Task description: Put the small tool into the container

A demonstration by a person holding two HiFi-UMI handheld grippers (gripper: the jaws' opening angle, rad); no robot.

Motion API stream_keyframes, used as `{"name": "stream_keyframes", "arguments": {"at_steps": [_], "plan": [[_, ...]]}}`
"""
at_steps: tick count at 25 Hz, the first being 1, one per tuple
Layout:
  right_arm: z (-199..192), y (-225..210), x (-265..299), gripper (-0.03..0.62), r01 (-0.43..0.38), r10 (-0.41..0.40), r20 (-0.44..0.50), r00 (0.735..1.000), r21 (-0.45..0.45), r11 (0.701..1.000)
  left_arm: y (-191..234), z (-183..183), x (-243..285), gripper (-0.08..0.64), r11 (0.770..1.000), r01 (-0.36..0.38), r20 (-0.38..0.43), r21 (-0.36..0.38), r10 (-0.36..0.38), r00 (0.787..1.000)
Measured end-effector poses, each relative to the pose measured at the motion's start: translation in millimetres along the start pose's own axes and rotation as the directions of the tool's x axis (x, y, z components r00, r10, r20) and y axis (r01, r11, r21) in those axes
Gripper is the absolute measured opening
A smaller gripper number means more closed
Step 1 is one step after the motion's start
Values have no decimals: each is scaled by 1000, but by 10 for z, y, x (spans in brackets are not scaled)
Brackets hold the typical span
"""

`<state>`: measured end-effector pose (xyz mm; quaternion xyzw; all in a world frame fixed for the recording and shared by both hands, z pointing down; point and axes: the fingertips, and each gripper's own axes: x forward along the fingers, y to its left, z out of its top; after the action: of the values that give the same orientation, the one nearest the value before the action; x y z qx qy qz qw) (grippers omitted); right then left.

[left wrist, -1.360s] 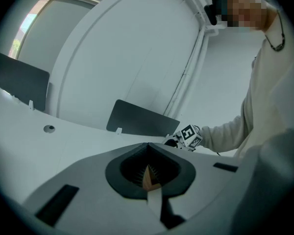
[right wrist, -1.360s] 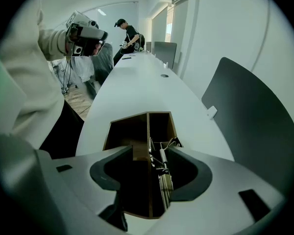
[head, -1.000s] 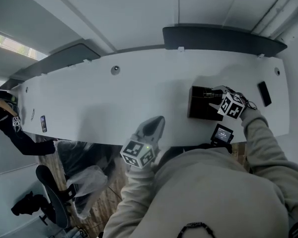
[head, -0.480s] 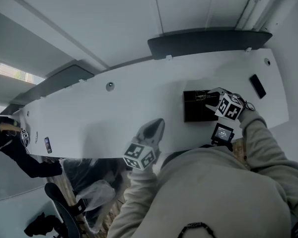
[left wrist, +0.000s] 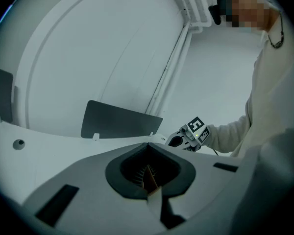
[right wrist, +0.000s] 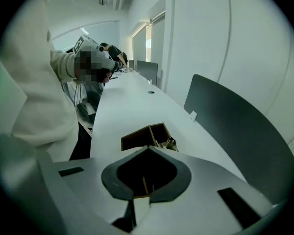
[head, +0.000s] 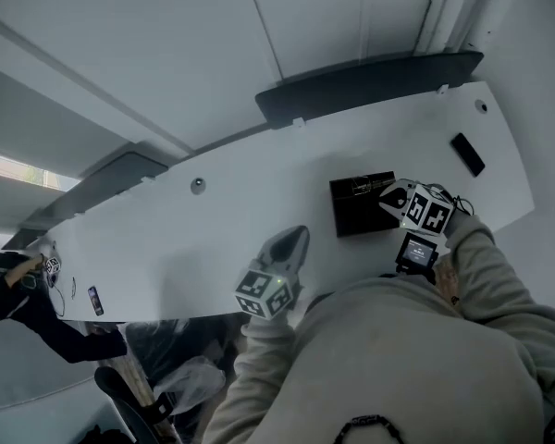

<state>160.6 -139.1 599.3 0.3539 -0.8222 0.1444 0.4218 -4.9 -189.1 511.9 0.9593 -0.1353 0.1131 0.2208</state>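
The dark, divided container [head: 359,205] stands on the long white table [head: 259,192]. In the right gripper view, small tools [right wrist: 167,143] lie in the far compartment of the container [right wrist: 143,137]. My right gripper [head: 395,199] is at the container's right side, just above it. Its jaws [right wrist: 137,199] are closing and the tips meet with nothing between them. My left gripper [head: 293,241] hovers over the table's near edge, well left of the container. It is shut and holds nothing [left wrist: 152,192]. The left gripper view shows the right gripper [left wrist: 192,132] in the distance.
A dark partition panel [head: 370,77] runs along the table's far edge. A flat black object [head: 467,154] lies at the far right of the table, and a round cable port [head: 197,185] sits left of centre. Another person [head: 18,294] is at the table's far left end.
My right gripper has drawn back from over the container to its right side. The head view has tilted, so the table sits more slanted. The left gripper has barely moved.
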Motion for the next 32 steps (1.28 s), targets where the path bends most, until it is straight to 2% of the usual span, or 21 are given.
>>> {"name": "stream_keyframes", "arguments": {"at_steps": [6, 8, 12, 16, 19, 22, 24, 29, 32], "plan": [[-33, 16, -145, 20, 40, -43, 37, 998, 59, 997, -53, 39, 152, 0, 999, 38, -24, 35, -37, 999], [-73, 16, -211, 20, 53, -59, 60, 996, 105, 993, -64, 21, 185, 1, 998, 46, -35, 44, -45, 998], [-19, -32, -380, 20, 31, -78, 183, 980, 247, 969, -118, 59, 290, 0, 994, 71, -62, 87, -65, 996], [-50, -42, -466, 20, 32, -99, 215, 972, 294, 955, -181, 101, 395, 1, 989, 102, -78, 108, -94, 993], [0, -64, -569, 20, 14, -126, 285, 950, 363, 932, -243, 172, 461, 0, 985, 117, -82, 128, -107, 991], [132, -116, -722, 20, -27, -160, 383, 910, 438, 899, -292, 245, 494, 0, 980, 127, -77, 152, -116, 990], [217, -147, -807, 20, -42, -172, 421, 891, 452, 891, -281, 260, 502, 0, 978, 128, -77, 165, -117, 990], [367, -215, -954, 20, -9, -190, 432, 882, 418, 908, -316, 386, 549, 0, 972, 145, -72, 187, -133, 988], [488, -253, -1111, 20, 4, -216, 469, 856, 413, 911, -374, 503, 607, 0, 965, 157, -56, 211, -149, 987]]}}
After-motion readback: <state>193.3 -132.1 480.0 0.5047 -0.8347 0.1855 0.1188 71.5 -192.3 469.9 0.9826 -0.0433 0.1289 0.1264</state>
